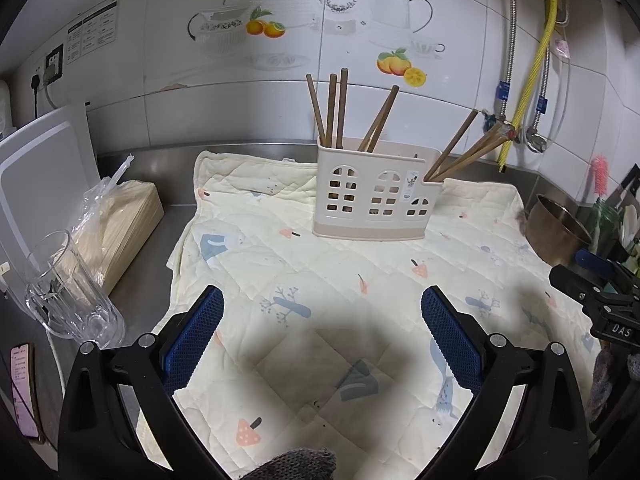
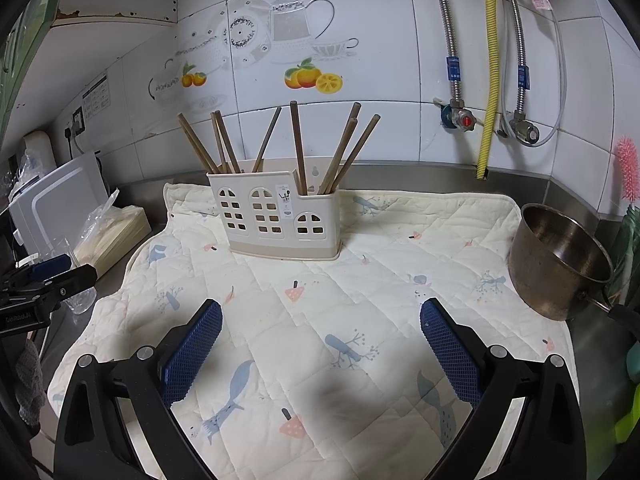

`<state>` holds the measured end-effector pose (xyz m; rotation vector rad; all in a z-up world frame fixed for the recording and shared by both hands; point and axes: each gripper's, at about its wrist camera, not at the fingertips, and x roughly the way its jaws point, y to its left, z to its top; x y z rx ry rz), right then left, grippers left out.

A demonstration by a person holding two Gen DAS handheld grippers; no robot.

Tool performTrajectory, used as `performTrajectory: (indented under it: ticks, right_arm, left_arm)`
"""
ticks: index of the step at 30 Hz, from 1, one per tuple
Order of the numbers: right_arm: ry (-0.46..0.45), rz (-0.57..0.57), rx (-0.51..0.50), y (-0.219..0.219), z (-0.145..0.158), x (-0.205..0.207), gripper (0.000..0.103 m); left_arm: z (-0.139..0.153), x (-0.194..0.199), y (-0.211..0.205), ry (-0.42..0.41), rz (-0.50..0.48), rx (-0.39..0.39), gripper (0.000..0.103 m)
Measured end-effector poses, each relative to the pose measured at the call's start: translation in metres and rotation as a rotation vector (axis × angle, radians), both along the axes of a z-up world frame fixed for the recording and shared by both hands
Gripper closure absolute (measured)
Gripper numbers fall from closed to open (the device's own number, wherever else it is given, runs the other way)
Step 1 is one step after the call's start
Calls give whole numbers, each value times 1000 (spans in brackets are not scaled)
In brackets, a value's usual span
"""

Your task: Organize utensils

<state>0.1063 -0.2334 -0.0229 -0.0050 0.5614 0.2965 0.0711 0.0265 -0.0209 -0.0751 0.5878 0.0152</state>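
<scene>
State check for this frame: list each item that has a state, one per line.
left gripper: open, empty
right gripper: open, empty
chopsticks: standing in holder, leaning
utensil holder: upright on quilted mat
glass mug: tilted, looks empty
metal pot: tilted, empty

Little can be read. In the left wrist view the black body of the right tongs, at the right edge of the picture, carries a small plate with the white letters "DAS". In the right wrist view the left tongs, at the left edge, bears white lettering along its black body — too small and bent to make out. A notice sheet on the wall tiles beside a socket holds printed columns, none legible. The white sticker on the front of the utensil holder shows small utensil drawings and tiny print — unreadable. A phone at the table's left edge shows a lit screen with blurred text.
</scene>
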Motion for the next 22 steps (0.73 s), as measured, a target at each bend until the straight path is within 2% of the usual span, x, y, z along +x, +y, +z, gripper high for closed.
performTrajectory:
  ticks: [22]
  right_arm:
    - [1,-1,24,-5,-2,-2,7]
  left_arm:
    - [-2,3,-6,6,-10,0,5]
